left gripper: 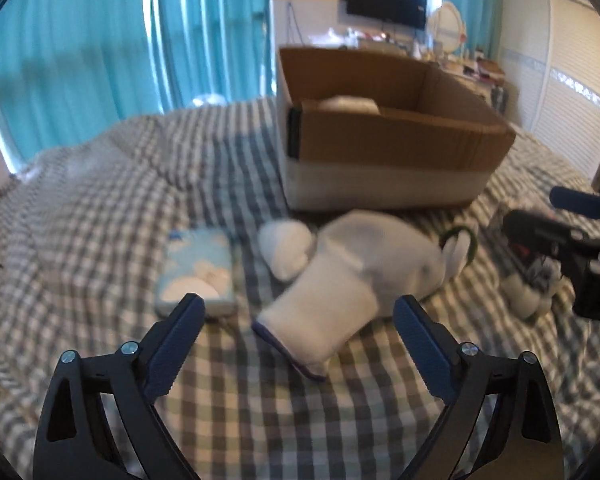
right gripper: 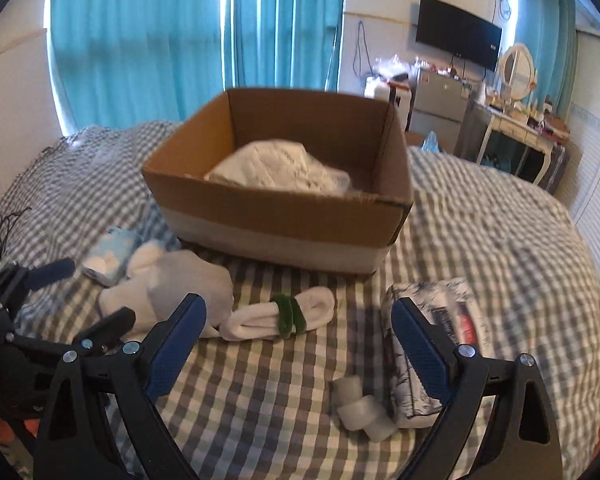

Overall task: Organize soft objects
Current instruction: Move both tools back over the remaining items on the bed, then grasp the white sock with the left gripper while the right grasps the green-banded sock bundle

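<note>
A cardboard box (left gripper: 400, 148) stands on the checked bed; it also shows in the right wrist view (right gripper: 284, 220) with a white bundle (right gripper: 284, 168) inside. In front of it lie a pile of white and grey socks (left gripper: 340, 276), a blue tissue pack (left gripper: 198, 272), a white sock roll with green bands (right gripper: 288, 316), a patterned pouch (right gripper: 440, 344) and small grey rolls (right gripper: 360, 408). My left gripper (left gripper: 300, 312) is open and empty, just before the sock pile. My right gripper (right gripper: 300, 312) is open and empty, above the bed between the banded roll and the pouch.
Blue curtains (right gripper: 180, 36) hang behind the bed. A wall TV (right gripper: 458, 42), a dresser with a mirror (right gripper: 516, 116) and a white wardrobe (left gripper: 572, 92) stand at the right. The right gripper (left gripper: 572, 240) shows at the left wrist view's right edge.
</note>
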Demonstrator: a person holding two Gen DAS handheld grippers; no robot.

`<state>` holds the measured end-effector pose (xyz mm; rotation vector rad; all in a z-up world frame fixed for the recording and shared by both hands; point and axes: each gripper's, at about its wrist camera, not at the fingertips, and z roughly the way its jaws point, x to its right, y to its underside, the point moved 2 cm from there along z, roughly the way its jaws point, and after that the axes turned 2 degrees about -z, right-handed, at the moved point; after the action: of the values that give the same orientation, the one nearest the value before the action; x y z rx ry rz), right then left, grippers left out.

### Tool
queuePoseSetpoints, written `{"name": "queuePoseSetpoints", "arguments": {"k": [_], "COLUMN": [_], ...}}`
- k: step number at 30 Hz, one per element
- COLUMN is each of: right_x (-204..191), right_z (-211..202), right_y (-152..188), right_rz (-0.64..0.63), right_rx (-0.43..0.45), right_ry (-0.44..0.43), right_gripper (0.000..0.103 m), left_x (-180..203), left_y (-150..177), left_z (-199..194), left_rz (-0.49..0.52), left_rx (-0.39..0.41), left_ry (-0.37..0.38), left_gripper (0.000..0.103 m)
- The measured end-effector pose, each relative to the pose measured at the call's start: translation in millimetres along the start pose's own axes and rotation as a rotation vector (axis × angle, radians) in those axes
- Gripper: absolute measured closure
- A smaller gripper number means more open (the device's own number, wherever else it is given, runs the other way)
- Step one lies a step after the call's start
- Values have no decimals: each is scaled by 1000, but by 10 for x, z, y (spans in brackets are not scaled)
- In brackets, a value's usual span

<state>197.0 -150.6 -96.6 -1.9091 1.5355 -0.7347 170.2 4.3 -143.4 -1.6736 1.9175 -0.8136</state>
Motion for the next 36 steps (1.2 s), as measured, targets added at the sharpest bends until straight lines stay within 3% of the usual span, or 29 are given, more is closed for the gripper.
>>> {"name": "queuePoseSetpoints", "arguments": {"k": [4,10,12,18,23,28,36], "right_x": [-22,-79,-87,-101,-63,-74,32], "right_z": [134,301,342,554,737,877,441], "right_y": [32,85,94,120,157,221,228], "right_rz": [-9,-10,-7,40,87,87,132], "right_rx": [-10,-42,-48,-91,-137,-195,-118], "right_ry": [14,11,19,-15,-45,-50,-80], "right_gripper": [10,16,17,28,44,73,77], "left_x": [26,44,14,-83,-195,-240,-128], "left_y": [93,238,238,137,74,65,-1], "left_z": [116,162,86,-173,-262,-347,-538], "left_rz": [24,38,16,-44,-74,-83,-59], "left_rx": [-27,-52,-42,19,48,58,59], "left_ry": [26,57,72,77,55,48,51], "left_gripper": [25,73,78,83,84,85,87]}}
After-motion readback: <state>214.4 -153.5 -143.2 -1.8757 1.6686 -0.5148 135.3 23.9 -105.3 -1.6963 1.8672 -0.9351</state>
